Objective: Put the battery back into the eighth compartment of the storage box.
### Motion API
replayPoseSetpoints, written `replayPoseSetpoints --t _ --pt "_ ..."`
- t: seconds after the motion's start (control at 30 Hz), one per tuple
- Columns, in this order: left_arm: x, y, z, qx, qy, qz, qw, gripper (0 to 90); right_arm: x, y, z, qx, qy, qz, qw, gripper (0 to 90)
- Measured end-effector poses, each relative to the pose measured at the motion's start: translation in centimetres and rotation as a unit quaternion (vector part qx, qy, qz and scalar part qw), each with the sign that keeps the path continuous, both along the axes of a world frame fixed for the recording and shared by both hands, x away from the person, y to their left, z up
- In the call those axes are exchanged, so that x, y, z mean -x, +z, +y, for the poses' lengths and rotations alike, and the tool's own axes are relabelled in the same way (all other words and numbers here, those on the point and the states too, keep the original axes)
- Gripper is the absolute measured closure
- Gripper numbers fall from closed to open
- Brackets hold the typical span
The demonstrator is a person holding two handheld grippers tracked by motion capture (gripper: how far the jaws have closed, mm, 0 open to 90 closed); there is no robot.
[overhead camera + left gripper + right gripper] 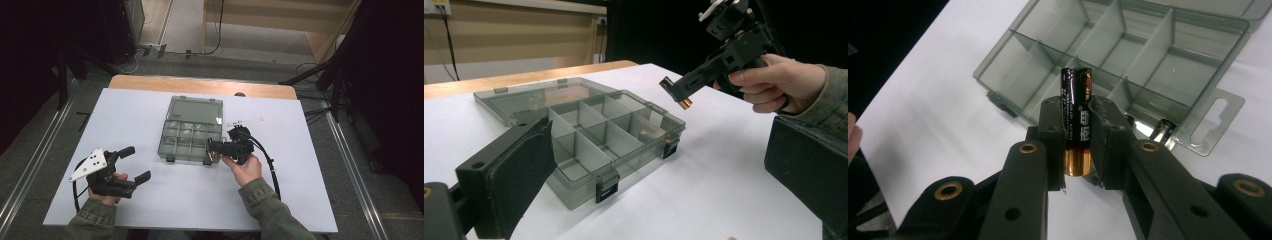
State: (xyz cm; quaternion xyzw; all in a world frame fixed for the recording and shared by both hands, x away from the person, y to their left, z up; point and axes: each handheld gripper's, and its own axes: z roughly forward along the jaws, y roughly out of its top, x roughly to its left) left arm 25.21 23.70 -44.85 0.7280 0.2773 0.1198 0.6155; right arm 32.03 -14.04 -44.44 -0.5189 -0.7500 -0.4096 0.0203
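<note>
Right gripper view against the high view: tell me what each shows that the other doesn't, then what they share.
Right gripper view alone: the battery's printed black and copper casing, clamped between the jaws, and a second battery lying in a compartment. High view alone: the left gripper, jaws open, on the white table, and both sleeves. Shared: the open grey compartment box.

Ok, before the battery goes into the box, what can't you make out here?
- Battery label: blurred in the right gripper view, its sides covered by the right hand-held gripper.
- Item in the organiser box's near-right compartment: mostly hidden by that gripper.
- Battery in the high view: too small.
- Left hand-held gripper: open, its jaws cut off by its own view's edges.
</note>
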Motion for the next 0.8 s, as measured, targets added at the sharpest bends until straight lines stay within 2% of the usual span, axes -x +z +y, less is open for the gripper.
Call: replayPoseSetpoints --t 0.1,0.2,0.27,0.33,0.4,0.43,0.5,0.57,0.7,0.8 --pt "0.0 0.0 0.0 0.001 0.000 0.000 1.0000 0.0 -0.3 -0.5 -0.2 0.001 -0.010 0.006 0.9999 78.4" --pt "0.0 0.0 0.0 0.001 0.000 0.000 1.0000 0.0 -0.5 -0.7 -0.5 -0.009 -0.014 0.013 0.9998 78.3" --pt "0.0 0.0 0.0 0.000 0.000 0.000 1.0000 0.0 -0.6 -0.9 -0.5 -0.011 -0.026 0.020 0.9994 77.1" --pt "0.0 0.0 0.0 0.000 -0.001 0.000 1.0000 0.0 -0.8 -1.2 -0.5 -0.006 -0.036 0.033 0.9988 60.0" --pt "0.0 0.0 0.0 0.002 0.000 0.001 1.0000 0.0 -0.9 -1.3 -0.4 0.006 -0.030 0.032 0.9990 35.5" --pt "0.0 0.0 0.0 0.002 0.000 0.001 1.0000 0.0 -0.8 -1.3 -0.4 0.000 -0.021 0.028 0.9994 27.1" --pt "0.0 0.0 0.0 0.002 -0.001 0.001 1.0000 0.0 -0.7 -1.1 -0.3 0.006 -0.011 0.014 0.9998 6.5" --pt "0.0 0.0 0.0 0.002 -0.001 0.001 1.0000 0.0 -0.5 -0.8 -0.3 0.006 0.001 0.003 1.0000 0.0" --pt "0.0 0.0 0.0 0.002 -0.001 0.000 1.0000 0.0 -0.3 -0.4 -0.4 0.023 -0.008 -0.020 0.9995 0.0" --pt "0.0 0.0 0.0 0.002 -0.001 0.000 1.0000 0.0 -0.2 -0.3 -0.5 0.017 0.004 -0.031 0.9994 0.0"
